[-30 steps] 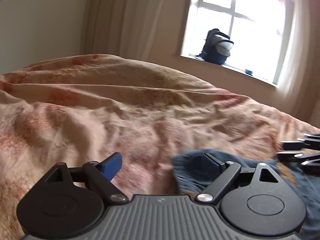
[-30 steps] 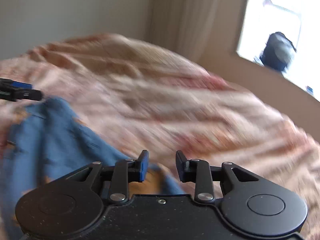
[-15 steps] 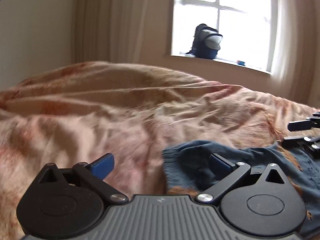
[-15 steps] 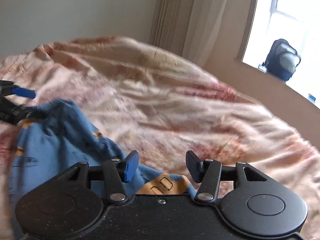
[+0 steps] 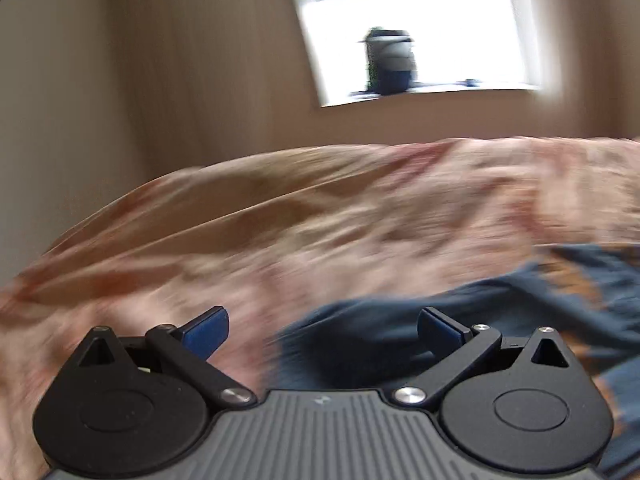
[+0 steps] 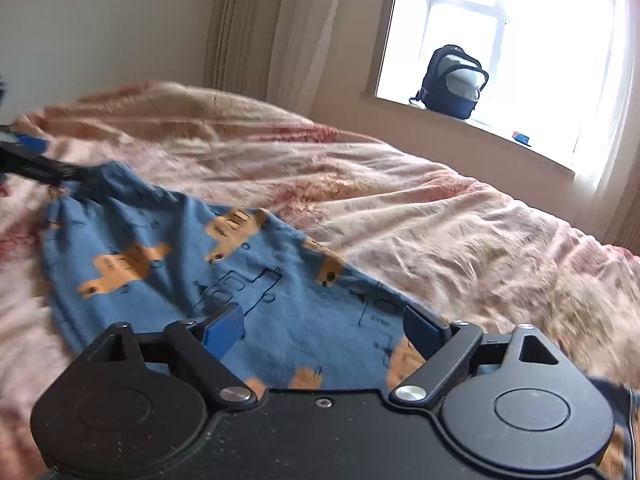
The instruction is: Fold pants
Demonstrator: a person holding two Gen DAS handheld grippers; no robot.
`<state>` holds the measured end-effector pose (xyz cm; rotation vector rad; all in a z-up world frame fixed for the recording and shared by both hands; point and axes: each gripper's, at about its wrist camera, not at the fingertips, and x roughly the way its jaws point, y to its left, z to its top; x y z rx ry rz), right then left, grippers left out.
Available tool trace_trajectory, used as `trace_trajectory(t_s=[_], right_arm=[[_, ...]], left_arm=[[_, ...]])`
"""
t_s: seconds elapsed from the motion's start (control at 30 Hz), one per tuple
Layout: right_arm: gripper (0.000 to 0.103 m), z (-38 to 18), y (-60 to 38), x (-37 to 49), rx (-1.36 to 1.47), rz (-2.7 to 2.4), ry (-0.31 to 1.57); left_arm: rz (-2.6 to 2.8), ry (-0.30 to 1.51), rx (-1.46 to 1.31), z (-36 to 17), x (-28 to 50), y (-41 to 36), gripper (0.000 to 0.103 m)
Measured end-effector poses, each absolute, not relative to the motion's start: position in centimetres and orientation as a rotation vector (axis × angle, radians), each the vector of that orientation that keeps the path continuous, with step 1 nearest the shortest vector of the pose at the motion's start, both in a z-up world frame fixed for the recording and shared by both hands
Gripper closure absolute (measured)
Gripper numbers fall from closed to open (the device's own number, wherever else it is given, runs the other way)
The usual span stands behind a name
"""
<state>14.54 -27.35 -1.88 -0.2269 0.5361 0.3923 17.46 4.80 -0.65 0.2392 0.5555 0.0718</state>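
Observation:
Blue pants [image 6: 168,256] with orange bear prints lie spread on the bed. In the right wrist view my right gripper [image 6: 324,326] is open and empty just above the near part of the cloth. My left gripper [image 5: 322,326] is open and empty, its right finger over the pants' edge [image 5: 380,320]; that view is motion-blurred. The left gripper's fingers [image 6: 44,170] show at the left edge of the right wrist view, at the pants' far corner.
A rumpled pink-and-rust bedspread [image 6: 400,208] covers the bed. A dark backpack [image 6: 454,80] sits on the windowsill behind, with curtains [image 6: 272,28] beside the window. A wall stands at the left.
My right gripper has opened wide and drawn back, letting the pants lie on the bed. My left gripper has stayed open and swung, blurring its view.

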Motion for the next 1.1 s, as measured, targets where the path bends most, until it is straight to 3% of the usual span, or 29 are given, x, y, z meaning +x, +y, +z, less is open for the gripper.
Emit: trace_trajectory(t_s=[0.23,0.57,0.83,1.1], right_arm=[[0.006,-4.4,-28.7,12.0,-0.331,0.369,0.548],[0.001,-4.0,-42.3,8.5,-0.08,0.068,0.469],[0.001,-3.5,-48.7,6.2,0.21,-0.076,0.44],[0.001,-5.7,-53.2,5.8,0.557,-0.094,0.524]], left_arm=[[0.133,0.605,0.569,-5.8,23.9,-3.0,0.0],[0.254,0.581,0.359,-2.9,22.8,-1.9,0.0],[-0.327,0.562,0.199,0.2,24.5,-19.3,0.0],[-0.604,0.692,0.312,-3.4,26.2,-34.6,0.0]])
